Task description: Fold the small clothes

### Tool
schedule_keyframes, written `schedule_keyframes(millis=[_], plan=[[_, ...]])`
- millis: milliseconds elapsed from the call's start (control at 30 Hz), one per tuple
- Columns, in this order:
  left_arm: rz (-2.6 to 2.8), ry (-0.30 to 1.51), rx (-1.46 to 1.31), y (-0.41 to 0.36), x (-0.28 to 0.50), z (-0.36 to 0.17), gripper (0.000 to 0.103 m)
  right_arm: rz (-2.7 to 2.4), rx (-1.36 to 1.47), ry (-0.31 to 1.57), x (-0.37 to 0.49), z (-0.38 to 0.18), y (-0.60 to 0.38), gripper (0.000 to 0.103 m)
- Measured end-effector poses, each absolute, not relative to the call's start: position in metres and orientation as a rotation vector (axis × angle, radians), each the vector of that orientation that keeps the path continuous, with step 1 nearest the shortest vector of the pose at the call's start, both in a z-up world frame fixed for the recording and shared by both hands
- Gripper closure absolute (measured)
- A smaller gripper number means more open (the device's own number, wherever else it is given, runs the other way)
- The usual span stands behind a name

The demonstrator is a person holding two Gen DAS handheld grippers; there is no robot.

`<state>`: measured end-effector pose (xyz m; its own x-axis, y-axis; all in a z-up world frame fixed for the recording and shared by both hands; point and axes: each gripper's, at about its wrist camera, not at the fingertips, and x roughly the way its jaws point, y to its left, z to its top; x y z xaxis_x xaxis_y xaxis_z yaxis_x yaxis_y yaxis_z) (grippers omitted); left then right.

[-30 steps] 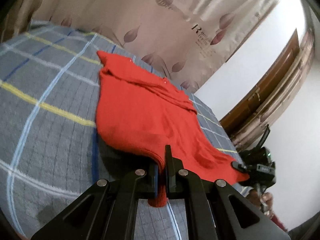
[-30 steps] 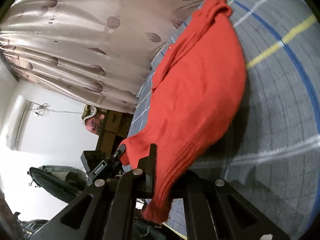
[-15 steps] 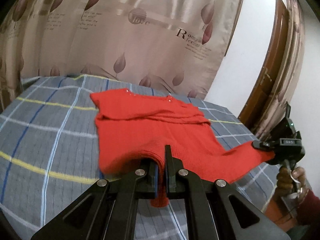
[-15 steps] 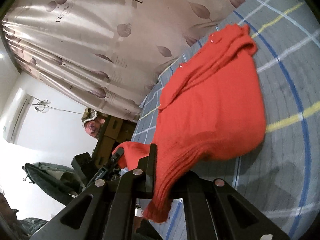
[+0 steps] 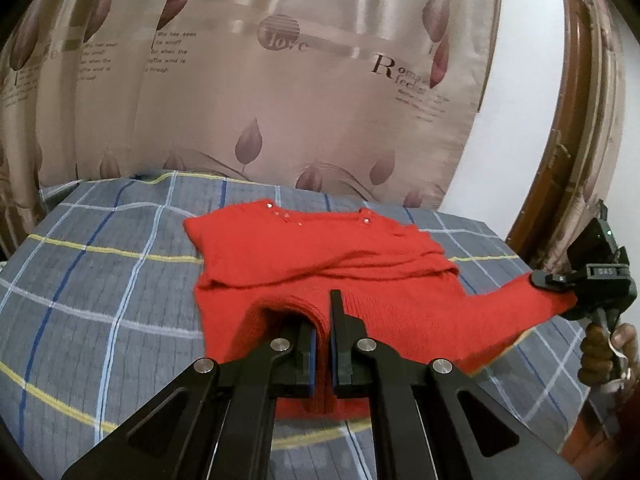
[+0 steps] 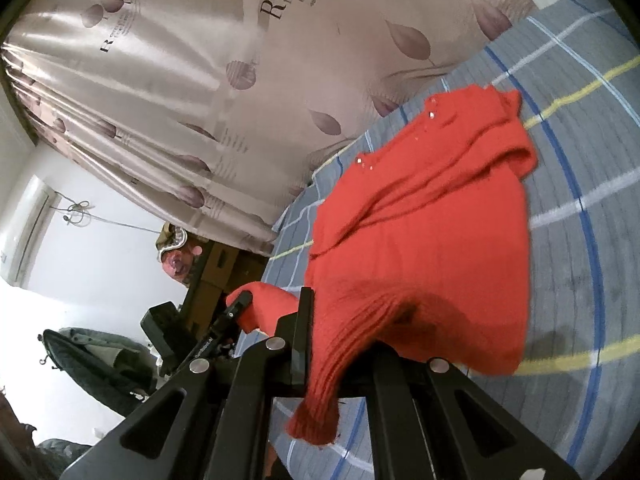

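A small red knit sweater [image 5: 320, 264] lies on a grey plaid bed [image 5: 100, 280], its beaded neckline toward the curtain. My left gripper [image 5: 323, 320] is shut on the near hem and holds it a little above the bed. My right gripper [image 5: 560, 284] shows at the right, shut on the other hem corner, stretched out to the side. In the right wrist view the sweater [image 6: 420, 232] drapes over my right gripper [image 6: 332, 340], whose right finger is hidden by cloth. The left gripper [image 6: 240, 308] shows there too, clamped on red fabric.
A beige leaf-print curtain [image 5: 280, 100] hangs behind the bed. A wooden door frame [image 5: 580, 140] stands at the right. The person's hand [image 5: 604, 348] holds the right gripper's handle beyond the bed's right edge. Furniture and a dark chair [image 6: 92, 352] stand off the bed's left side.
Both grippers have pulled the hem back and levelled out. The sweater has been drawn flatter and further from the curtain, with the hem stretched wider between the two grippers.
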<state>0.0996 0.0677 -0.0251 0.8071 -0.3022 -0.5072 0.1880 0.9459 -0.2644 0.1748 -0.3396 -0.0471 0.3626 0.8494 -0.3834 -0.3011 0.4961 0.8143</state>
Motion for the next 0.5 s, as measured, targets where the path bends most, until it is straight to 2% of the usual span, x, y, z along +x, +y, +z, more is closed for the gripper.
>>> schedule_keyframes(millis=[500], plan=[[-0.231, 0.602, -0.211, 0.063, 0.154, -0.034, 0.098, 0.786, 0.737, 0.922, 0.226, -0.058, -0.348, 0.099]])
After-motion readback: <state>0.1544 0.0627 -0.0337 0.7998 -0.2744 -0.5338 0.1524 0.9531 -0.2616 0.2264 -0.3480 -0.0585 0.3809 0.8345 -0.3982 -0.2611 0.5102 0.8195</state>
